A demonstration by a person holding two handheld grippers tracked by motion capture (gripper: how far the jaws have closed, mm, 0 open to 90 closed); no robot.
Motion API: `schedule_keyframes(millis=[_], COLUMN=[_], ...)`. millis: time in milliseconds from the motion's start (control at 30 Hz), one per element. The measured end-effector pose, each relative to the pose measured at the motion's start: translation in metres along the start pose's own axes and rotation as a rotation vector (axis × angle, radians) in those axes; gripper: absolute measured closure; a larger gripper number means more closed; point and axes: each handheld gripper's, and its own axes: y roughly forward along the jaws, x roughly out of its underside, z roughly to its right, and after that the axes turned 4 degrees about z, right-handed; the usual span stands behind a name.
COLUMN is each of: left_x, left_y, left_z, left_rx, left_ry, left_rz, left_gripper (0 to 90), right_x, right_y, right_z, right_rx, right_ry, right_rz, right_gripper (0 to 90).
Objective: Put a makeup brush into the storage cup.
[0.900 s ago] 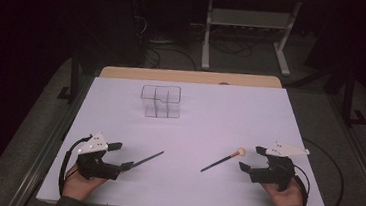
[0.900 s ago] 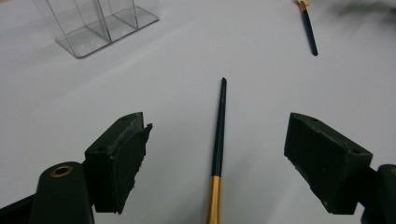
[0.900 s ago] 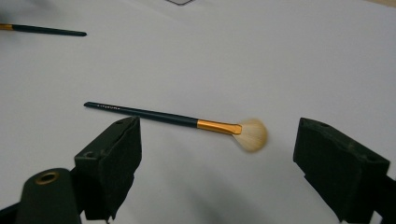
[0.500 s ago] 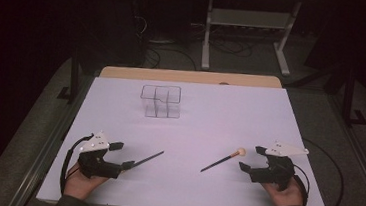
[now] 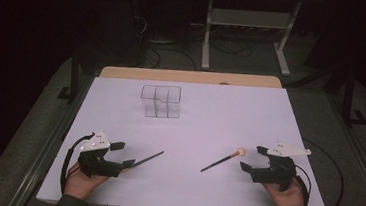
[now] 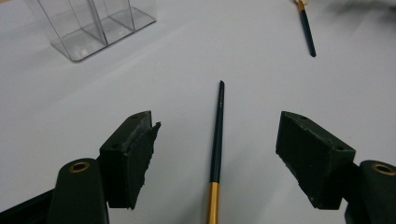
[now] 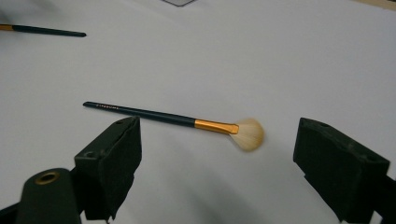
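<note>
Both grippers, left and right, gape empty at the near edge, each lined up on 1 brush for pickup.

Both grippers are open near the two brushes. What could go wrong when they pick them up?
1. The left brush is thin and lies flat on the white table; the open left gripper may pinch the table or roll the handle.
2. The right gripper faces the right brush's bristles and could crush them.
3. The clear organizer looks light; a careless drop may tip it.
</note>
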Motion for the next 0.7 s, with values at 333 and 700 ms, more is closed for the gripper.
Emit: schedule_keyframes(millis=[333,700], left_x=[-0.0032,-0.0062], left_y=[0.0006,-0.0012], left_z=[-0.0017,-0.0019], left_rx=[0.01,0.011], left_ry=[-0.003,-0.009], left_rz=[-0.014,-0.031], left_gripper=[28.5,31.4], right_x=[-0.0005,-0.0006], right_y=[-0.0007,-0.0019], right_z=[-0.0015,-0.0021], right_rx=[-0.001,0.005], right_ry=[-0.007,-0.01], right_rz=[0.0,0.001], right_gripper=[14.6,14.6])
